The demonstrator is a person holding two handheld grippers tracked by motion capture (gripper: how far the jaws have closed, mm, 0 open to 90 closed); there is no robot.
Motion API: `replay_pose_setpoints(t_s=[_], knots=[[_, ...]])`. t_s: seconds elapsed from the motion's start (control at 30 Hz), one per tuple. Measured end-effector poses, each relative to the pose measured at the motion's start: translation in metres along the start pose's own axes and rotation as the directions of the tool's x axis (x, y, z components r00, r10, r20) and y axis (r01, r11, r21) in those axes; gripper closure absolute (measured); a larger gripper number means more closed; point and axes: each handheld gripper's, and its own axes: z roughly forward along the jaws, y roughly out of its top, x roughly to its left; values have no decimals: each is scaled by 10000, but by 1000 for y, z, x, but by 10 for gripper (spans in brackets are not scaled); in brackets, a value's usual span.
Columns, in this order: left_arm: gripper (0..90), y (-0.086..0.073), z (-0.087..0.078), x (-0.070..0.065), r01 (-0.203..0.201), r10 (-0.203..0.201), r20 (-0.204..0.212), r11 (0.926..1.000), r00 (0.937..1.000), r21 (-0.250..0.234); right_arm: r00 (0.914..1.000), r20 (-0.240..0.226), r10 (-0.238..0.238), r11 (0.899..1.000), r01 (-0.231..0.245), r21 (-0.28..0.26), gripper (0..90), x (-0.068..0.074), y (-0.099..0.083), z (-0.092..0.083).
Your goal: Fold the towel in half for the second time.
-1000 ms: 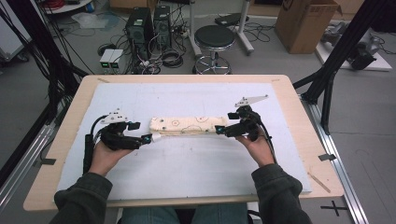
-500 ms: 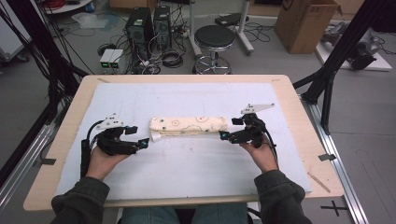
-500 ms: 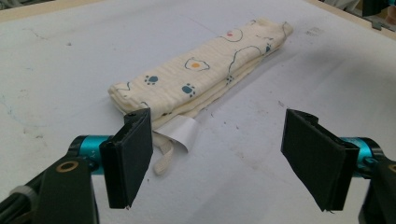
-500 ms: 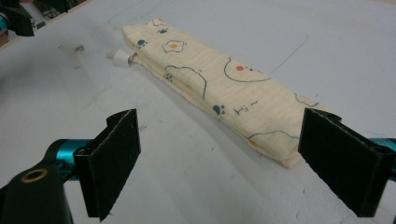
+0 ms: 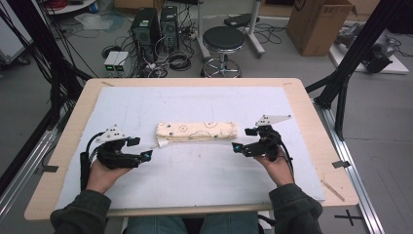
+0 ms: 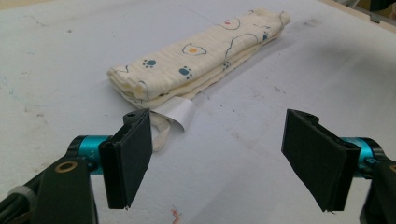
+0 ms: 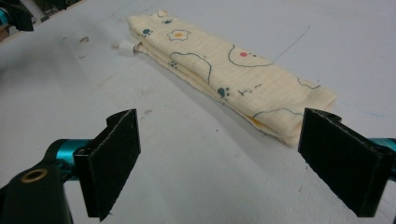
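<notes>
Since the earlier pictures both tools have drawn back from the ends of the folded cloth [image 5: 197, 131] toward the person's side of the bench [image 5: 311, 117], and the cloth now lies alone, touched by neither.

The left tool [image 5: 139, 148] sits near the cloth's left end, a little nearer the person, held in the left hand [image 5: 100, 173]. In the left gripper view its jaws stand wide apart with nothing between them, so it is released [image 6: 219, 163]. The cloth [image 6: 196, 65] lies just ahead of them, and a white label [image 6: 177, 112] sticks out from under its near end, close to one jaw but apart from it.

The right tool [image 5: 242, 141] is just off the cloth's right end, held in the right hand [image 5: 275, 163]. In the right gripper view its jaws are also spread wide and bare, so it too is released [image 7: 224, 163]. The cloth's [image 7: 224, 70] near end lies between and just beyond the jaws, not touching either.

The cloth is cream with small printed paw marks, fried eggs and outlined shapes, folded into a long narrow stack of several layers. It rests flat on the pale sheet [image 5: 195, 97] that covers the bench, about at the middle, its long side running left to right. No container stands on the bench.
</notes>
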Motion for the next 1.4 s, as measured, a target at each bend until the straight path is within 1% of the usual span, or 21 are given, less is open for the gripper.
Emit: replay_pose_setpoints(t_s=[0.1, 0.2, 0.37, 0.5, 0.67, 0.73, 0.83, 0.87, 0.9, 0.97, 1.0, 1.1, 1.13, 1.2, 1.23, 1.4], knots=[[252, -3, -2, -2, -1, 1, 18, 10000, 10000, -20, 10000, 3, 71, 10000, -71, 12, 121, 1, -3, -3], [248, -4, -4, -4, -34, 35, -41, 9999, 10000, 110, 10000, 42, 27, 10000, -27, 1, 122, 0, -8, -5], [242, -8, -7, -8, -45, 45, 46, 10000, 10000, -14, 10000, 85, 50, 10000, -50, -59, 121, 0, -15, -8], [239, -14, -6, -9, -3, 4, -57, 9999, 10000, 134, 9999, 131, 26, 10000, -25, -30, 121, 2, -21, -11], [239, -19, -7, -11, 1, 0, -34, 9996, 10000, 270, 9998, 174, 6, 9999, -4, -135, 121, 3, -29, -15], [238, -22, -9, -12, -77, 80, -94, 9993, 9999, 361, 9997, 227, 65, 9999, -63, -101, 121, 2, -32, -17], [238, -25, -12, -14, -25, 28, -75, 9994, 10000, 344, 9994, 333, 20, 9999, -15, -167, 122, 1, -37, -19], [238, -26, -12, -14, -13, 16, -89, 9994, 10000, 351, 9994, 337, 104, 9998, -98, -185, 121, 1, -39, -20], [238, -27, -13, -15, -1, 5, -108, 9994, 9999, 343, 9993, 357, 87, 9998, -80, -179, 122, 1, -41, -20], [237, -28, -15, -15, -43, 49, -131, 9993, 9999, 384, 9991, 414, 112, 9999, -107, -126, 122, 1, -45, -22], [236, -29, -16, -15, -71, 77, -153, 9993, 9999, 377, 9990, 453, 44, 9999, -38, -138, 121, 0, -46, -22], [236, -31, -19, -16, -101, 109, -227, 9993, 9997, 354, 9987, 491, 154, 9999, -152, -42, 121, 1, -51, -24], [236, -32, -20, -17, -124, 133, -250, 9992, 9996, 370, 9987, 504, 79, 9999, -75, -84, 122, 0, -52, -24], [236, -34, -22, -17, -202, 213, -275, 9990, 9994, 408, 9986, 494, 161, 9999, -159, -46, 121, 0, -55, -26], [236, -35, -22, -18, -156, 167, -269, 9991, 9995, 402, 9986, 512, 150, 9998, -145, -97, 121, 0, -56, -27], [236, -40, -25, -20, -205, 218, -300, 9989, 9993, 430, 9985, 529, 112, 9998, -104, -157, 121, 3, -60, -32]])
